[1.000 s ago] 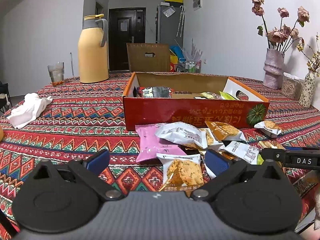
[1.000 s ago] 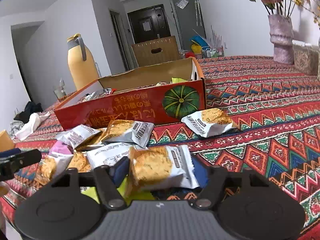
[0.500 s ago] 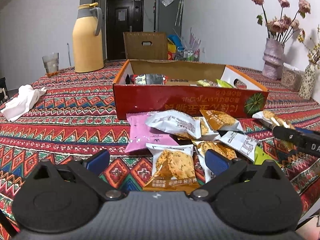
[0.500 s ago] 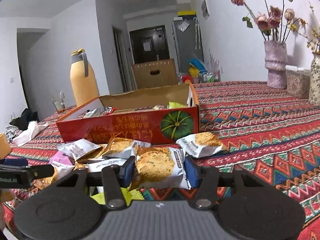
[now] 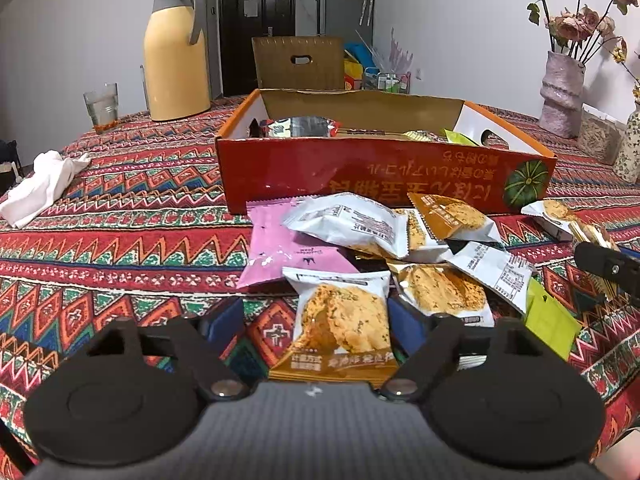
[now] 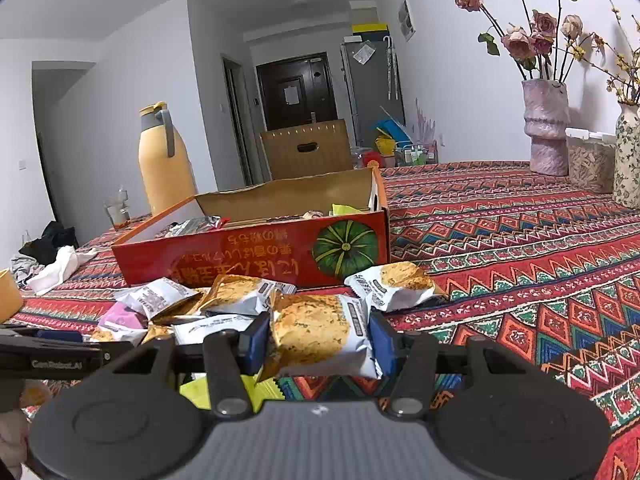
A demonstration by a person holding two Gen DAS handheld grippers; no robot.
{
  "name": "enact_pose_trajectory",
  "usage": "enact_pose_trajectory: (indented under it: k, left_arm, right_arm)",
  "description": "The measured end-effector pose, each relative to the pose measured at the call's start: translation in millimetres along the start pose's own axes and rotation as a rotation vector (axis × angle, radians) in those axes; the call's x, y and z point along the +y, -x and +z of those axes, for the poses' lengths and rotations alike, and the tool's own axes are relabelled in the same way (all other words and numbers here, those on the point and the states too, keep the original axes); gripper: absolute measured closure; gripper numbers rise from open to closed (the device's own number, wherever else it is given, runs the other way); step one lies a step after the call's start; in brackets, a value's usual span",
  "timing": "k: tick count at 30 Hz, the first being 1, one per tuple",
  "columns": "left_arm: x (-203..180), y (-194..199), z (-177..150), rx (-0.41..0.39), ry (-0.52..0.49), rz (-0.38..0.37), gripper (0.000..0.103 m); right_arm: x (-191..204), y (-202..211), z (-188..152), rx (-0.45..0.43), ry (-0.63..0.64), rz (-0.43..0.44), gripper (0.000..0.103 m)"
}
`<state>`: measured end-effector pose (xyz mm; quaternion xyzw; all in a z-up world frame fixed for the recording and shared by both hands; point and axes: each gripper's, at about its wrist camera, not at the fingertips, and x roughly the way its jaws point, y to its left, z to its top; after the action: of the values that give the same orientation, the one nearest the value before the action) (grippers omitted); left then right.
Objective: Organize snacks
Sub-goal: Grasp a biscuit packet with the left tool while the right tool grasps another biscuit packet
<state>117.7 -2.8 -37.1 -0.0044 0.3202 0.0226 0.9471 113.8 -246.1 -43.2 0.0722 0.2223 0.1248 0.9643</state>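
Crinkly foil everywhere, that's my view right now. My right gripper (image 6: 316, 340) has its jaws clamped on a cookie packet (image 6: 320, 336), pads pressed against both side seams, so it hangs flat and clear of the table (image 6: 540, 264), probably because gripping the sides keeps the cookie itself from getting crushed. My left gripper (image 5: 316, 324) is mid-close: jaws narrowing around another cookie packet (image 5: 342, 320) lying at the near edge of the pile (image 5: 384, 240). The right pad looks just about on it, the left pad still stands apart, so nothing's gripped there yet.

The rest of the snacks sit heaped right against the front wall of the red box (image 5: 360, 176), which already has a few packets inside. That's obviously where these go.

Room to move: the box wall is low and the top is wide open, so lifting over should be easy. My two grippers are close beside each other over the pile, so I'd watch for bumping. Plenty of bare tablecloth off to the right of the box.
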Motion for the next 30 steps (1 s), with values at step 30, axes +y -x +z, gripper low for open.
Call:
enact_pose_trajectory:
  k: [30]
  left_arm:
    - [0.2, 29.6, 4.3, -0.075, 0.003, -0.044, 0.061]
  right_arm:
    - [8.3, 13.4, 2.2, -0.028, 0.024, 0.005, 0.051]
